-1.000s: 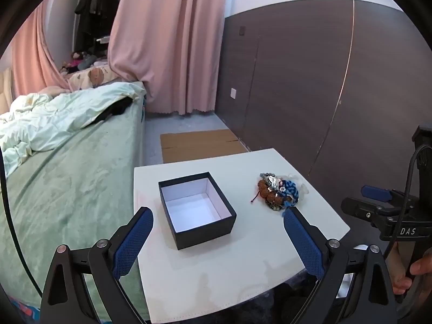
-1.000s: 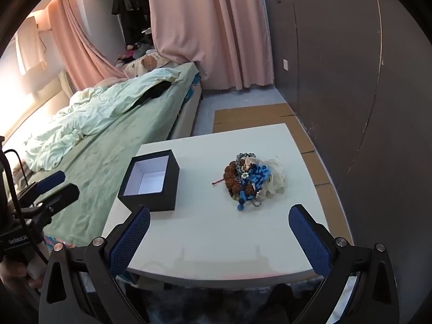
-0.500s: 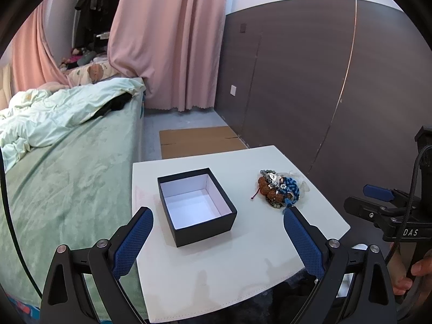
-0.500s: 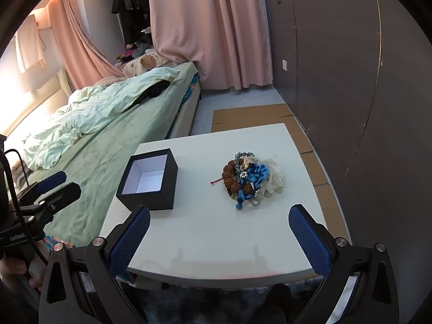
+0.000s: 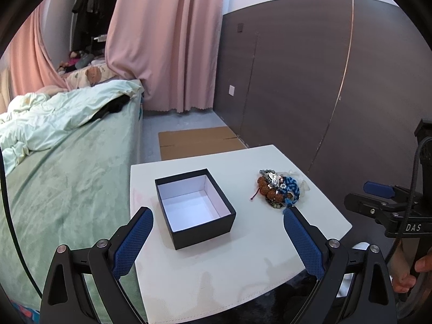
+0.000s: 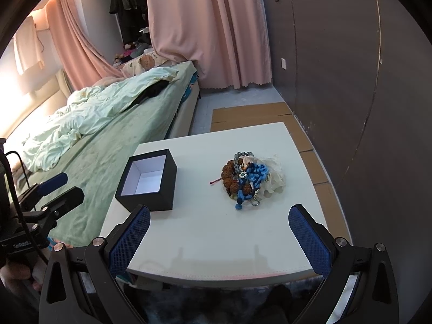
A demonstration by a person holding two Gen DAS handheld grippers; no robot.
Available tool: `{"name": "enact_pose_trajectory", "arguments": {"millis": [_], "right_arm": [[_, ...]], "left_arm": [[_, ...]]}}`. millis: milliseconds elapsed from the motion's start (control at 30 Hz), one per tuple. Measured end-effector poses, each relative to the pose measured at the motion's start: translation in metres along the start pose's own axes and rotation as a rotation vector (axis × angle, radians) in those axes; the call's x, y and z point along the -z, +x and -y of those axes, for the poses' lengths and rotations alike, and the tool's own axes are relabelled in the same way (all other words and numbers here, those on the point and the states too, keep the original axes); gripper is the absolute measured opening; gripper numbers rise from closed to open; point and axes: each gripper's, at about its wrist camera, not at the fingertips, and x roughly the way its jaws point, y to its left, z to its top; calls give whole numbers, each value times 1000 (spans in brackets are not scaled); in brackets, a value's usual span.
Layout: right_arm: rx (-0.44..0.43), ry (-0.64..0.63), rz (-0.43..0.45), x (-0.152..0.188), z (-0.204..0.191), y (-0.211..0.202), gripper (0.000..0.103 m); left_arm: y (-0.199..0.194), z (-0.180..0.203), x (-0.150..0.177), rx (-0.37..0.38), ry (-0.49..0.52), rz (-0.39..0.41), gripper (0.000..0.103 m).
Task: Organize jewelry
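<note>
White square tabletop [image 5: 243, 264] beside green-covered bed [image 5: 67, 189]. On it: black square cardboard box with white lining [image 5: 193, 208], lid off, nothing inside. To box's right, well apart from it, tangled heap of jewelry [image 5: 279, 190]: brown knobbly bead bracelet [image 6: 230, 176], blue braided cord bracelet [image 6: 256, 175], grey bead strand, whitish gauzy pouch [image 6: 275, 175] under far side, thin red cord end sticking out toward box.

Left hand-held gripper with blue textured pads [image 5: 217, 243] hovering over near edge of table, released, jaws spread wide, nothing between them; box in line with gap, ahead of left pad. Right hand-held gripper with blue textured pads [image 6: 220, 240] also over near edge, released, jaws wide apart, holding nothing; jewelry heap ahead, not touched.

Each gripper visible at edge of other's view, off table side.

Pink curtains [image 6: 210, 27] at far end of room, dark brown wall panels [image 5: 310, 81] on right, flat cardboard sheets [image 6: 251, 113] on floor beyond table.
</note>
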Motion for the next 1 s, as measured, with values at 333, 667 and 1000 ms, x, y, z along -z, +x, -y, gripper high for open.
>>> {"name": "enact_pose_trajectory", "arguments": {"millis": [333,667,1000], "right_arm": [[3,12,-3,-7,2,5,103],[4,15,-3,-10,-1,8,103],[1,25,-4,-14,5,10,103]], "left_arm": [[2,-1,-4,5,-9,3,98],[9,-4,-11,3,-19,3,98],[18,0,-15,9,-21,-5,97]]}}
